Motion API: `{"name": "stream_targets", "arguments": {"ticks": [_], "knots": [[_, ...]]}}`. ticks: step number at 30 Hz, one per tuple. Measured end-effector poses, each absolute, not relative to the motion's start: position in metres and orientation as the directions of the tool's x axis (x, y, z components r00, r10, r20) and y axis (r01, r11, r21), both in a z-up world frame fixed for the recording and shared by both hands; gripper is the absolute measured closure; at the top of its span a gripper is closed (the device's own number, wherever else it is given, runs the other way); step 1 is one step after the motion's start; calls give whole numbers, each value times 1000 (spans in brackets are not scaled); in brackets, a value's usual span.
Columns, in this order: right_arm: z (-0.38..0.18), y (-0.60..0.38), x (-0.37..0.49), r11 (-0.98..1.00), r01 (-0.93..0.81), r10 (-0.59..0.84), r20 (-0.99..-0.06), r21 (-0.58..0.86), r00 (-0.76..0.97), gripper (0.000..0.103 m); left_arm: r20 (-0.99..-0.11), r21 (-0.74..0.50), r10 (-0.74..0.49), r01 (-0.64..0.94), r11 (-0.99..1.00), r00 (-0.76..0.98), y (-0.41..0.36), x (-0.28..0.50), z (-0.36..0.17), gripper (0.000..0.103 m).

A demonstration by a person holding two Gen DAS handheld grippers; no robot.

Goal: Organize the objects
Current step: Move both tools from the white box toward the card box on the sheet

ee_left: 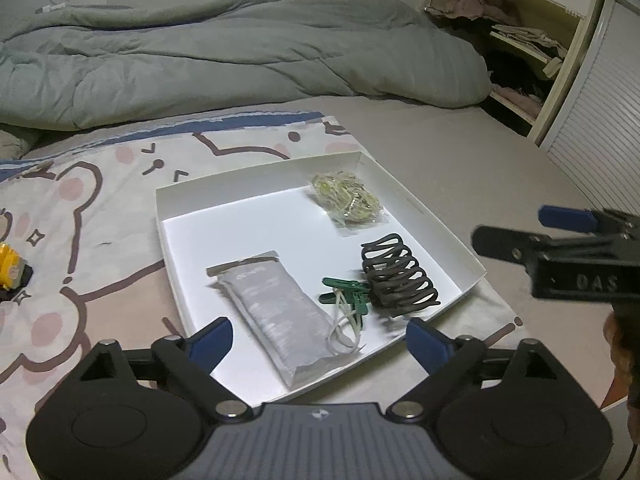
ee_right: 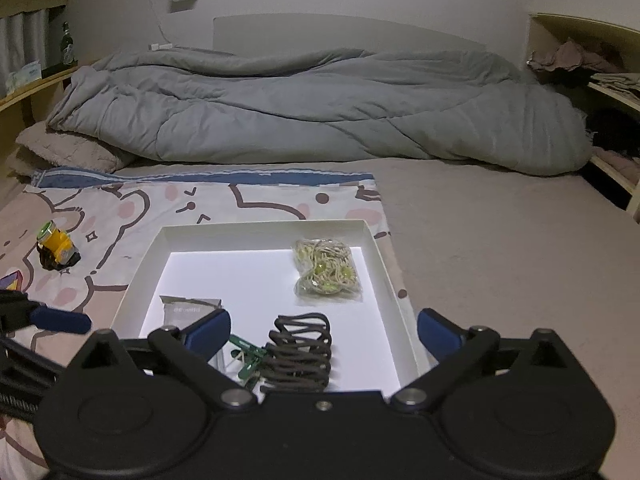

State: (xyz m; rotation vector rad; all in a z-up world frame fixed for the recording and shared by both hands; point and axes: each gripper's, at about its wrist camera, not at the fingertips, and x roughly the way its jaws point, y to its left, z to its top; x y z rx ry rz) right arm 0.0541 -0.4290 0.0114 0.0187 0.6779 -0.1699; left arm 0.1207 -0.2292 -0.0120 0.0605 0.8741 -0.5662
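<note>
My left gripper (ee_left: 318, 338) hangs with its blue-padded jaws spread wide and nothing between them, just above the near edge of a shallow white box (ee_left: 424, 216). My right gripper (ee_right: 324, 332) is likewise spread wide and empty, over the same box's near right part.

Inside the box, nearest my left gripper, lies a grey foil pouch (ee_left: 276, 312). Just right of it sits a green clothespin (ee_left: 346, 292) with pale rubber bands (ee_left: 344, 328) tangled on it, touching a black hair claw clip (ee_left: 396, 276). In the far right corner rests a clear bag of beaded cord (ee_left: 348, 200).

The box sits on a cartoon-bear printed cloth (ee_left: 80, 200) spread over a bed. A yellow toy (ee_right: 56, 246) lies on the cloth, well left of the box. Beyond is a rumpled grey duvet (ee_right: 320, 108).
</note>
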Motion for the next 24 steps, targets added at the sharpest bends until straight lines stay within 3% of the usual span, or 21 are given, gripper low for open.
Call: {"name": "stream_targets", "arguments": {"ticks": [24], "knots": [[5, -402, -17, 962, 273, -231, -587, -17, 776, 0, -700, -135, -440, 502, 855, 562, -181, 96, -6, 0]]}}
